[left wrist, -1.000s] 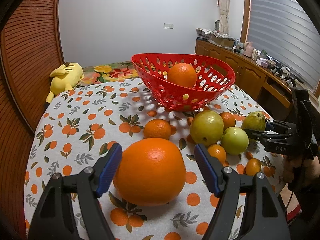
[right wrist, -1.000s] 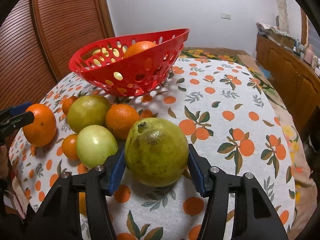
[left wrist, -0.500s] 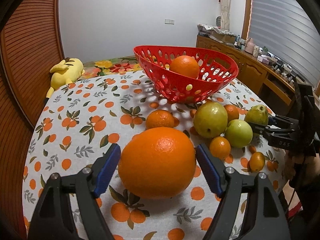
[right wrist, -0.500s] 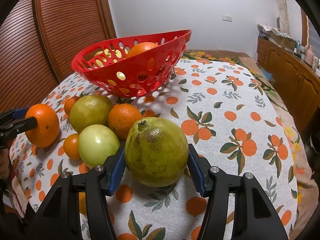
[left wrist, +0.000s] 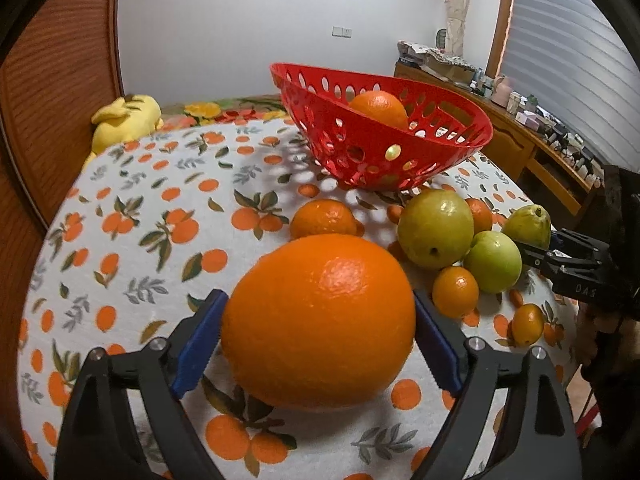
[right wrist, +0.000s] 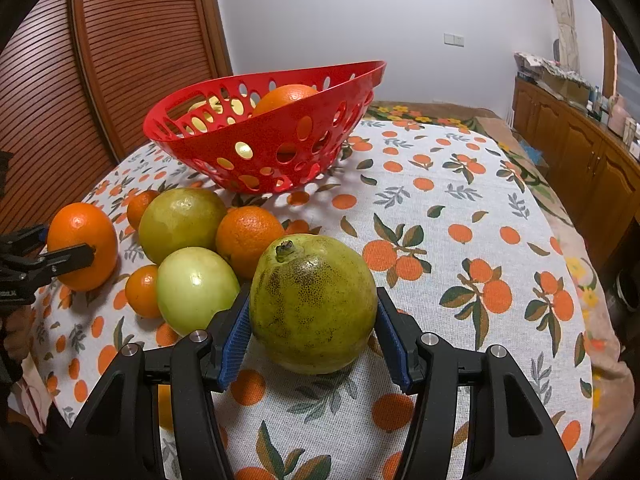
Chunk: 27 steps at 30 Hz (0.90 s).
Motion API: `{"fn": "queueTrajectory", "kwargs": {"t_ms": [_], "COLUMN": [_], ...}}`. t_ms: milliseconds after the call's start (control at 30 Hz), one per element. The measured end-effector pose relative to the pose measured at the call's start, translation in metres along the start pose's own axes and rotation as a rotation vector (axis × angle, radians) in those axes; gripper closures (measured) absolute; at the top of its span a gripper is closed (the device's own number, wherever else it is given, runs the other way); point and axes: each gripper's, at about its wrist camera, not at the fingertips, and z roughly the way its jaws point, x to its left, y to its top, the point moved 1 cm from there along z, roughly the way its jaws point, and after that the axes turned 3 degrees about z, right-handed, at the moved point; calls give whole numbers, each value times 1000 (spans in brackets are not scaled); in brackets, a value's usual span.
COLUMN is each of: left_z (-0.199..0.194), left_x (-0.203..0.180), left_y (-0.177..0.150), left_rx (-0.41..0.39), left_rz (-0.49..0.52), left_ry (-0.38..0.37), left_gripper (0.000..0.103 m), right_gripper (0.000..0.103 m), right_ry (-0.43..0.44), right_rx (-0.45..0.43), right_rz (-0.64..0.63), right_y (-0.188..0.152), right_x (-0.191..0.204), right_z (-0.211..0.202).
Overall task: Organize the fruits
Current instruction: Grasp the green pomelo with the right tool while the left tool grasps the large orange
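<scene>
Orange (left wrist: pixel 318 332) sits on tablecloth (left wrist: pixel 132 240) between left gripper's (left wrist: pixel 318 344) spread fingers (left wrist: pixel 200 340).

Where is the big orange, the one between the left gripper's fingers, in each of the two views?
Left wrist view: the big orange fills the lower centre, between the blue pads.
Right wrist view: the same orange sits at the far left edge.
Shared landmark: the red basket, behind the fruit in both views.

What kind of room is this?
Probably a home dining or living room: a round table under a fruit-print tablecloth, wooden cabinets along the wall, and a yellow plush toy.
</scene>
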Motion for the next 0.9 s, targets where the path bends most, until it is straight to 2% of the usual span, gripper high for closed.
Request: {"fn": "queueTrajectory", "kwargs": {"t_ms": [167, 900], "left_z": [10, 7], "left_x": [2, 3], "left_y": [-4, -6], "left_rx": [29, -6], "left_rz": [-29, -38], "left_ry": [-36, -6], "left_gripper": [14, 16], "right_gripper": [44, 44], "right_ry": [0, 0], "right_rx": [0, -2], "right_rz": [-1, -1], "right_y": [0, 0], "right_x": [0, -1], "right_z": [0, -1]}}
